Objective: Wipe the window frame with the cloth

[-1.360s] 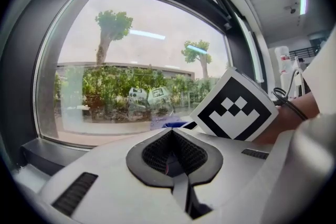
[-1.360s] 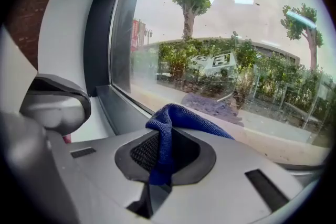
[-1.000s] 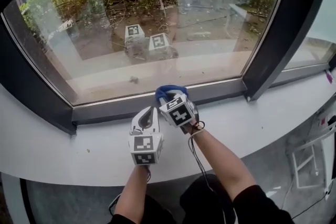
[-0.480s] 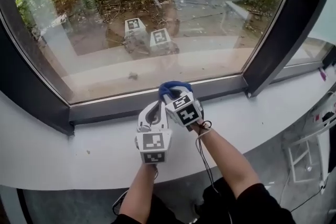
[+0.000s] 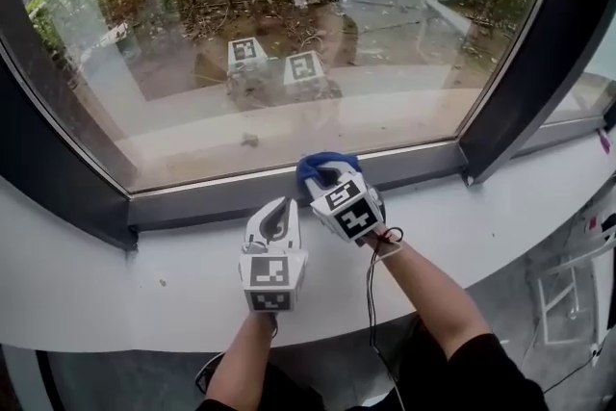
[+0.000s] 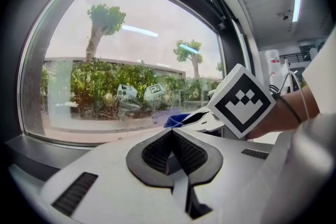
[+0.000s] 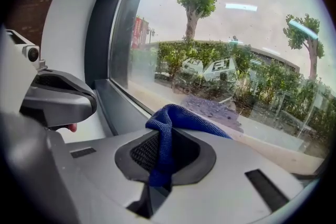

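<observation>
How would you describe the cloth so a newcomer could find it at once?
Look at the large window's dark bottom frame rail, above the white sill. Near its middle, the right gripper pinches a bunched cloth against it. It is the only bright blue thing there.

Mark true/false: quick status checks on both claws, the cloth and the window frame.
1. The right claw is shut on the blue cloth. True.
2. The left claw holds a second cloth. False: its jaws are together with nothing between them.
3. The cloth is at the bottom rail of the dark window frame. True.
4. The left claw is pressed on the glass. False: it sits over the white sill, short of the frame.
</observation>
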### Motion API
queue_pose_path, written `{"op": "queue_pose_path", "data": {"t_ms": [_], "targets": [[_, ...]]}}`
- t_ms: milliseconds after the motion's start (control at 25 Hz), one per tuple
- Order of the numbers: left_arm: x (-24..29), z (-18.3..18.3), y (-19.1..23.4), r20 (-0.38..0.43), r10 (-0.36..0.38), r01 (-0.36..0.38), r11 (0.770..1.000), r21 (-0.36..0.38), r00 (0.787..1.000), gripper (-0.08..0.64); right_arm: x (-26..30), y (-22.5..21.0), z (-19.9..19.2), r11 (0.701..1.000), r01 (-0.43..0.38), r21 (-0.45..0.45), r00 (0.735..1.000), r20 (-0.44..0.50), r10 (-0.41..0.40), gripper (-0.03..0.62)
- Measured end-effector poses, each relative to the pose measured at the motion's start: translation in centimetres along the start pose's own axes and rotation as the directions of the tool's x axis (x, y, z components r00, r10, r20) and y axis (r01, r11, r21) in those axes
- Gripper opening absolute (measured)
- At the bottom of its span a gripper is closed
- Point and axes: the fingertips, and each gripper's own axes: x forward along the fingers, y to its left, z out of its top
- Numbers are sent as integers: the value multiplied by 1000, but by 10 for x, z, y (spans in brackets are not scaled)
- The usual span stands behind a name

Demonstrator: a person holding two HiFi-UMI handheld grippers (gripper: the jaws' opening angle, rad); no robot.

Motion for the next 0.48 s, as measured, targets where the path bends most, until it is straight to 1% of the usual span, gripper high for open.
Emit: {"op": "queue_pose_path", "data": {"t_ms": [120,280,480], "targets": [[3,-5,-5,-7,0,-1,999,-34,1000,5,-2,0,-1,1000,-10,-12,1000,-1,10,23],[7,1,-23,-1,-30,30,999,11,1000,6,-2,-4,0,1000,-3,-21,1000,10,3,23],[8,-6,-32,-5,-59,59,998,11,998,5,-6,-11,-6,1000,8,-23,1000,2,-8,23]]}}
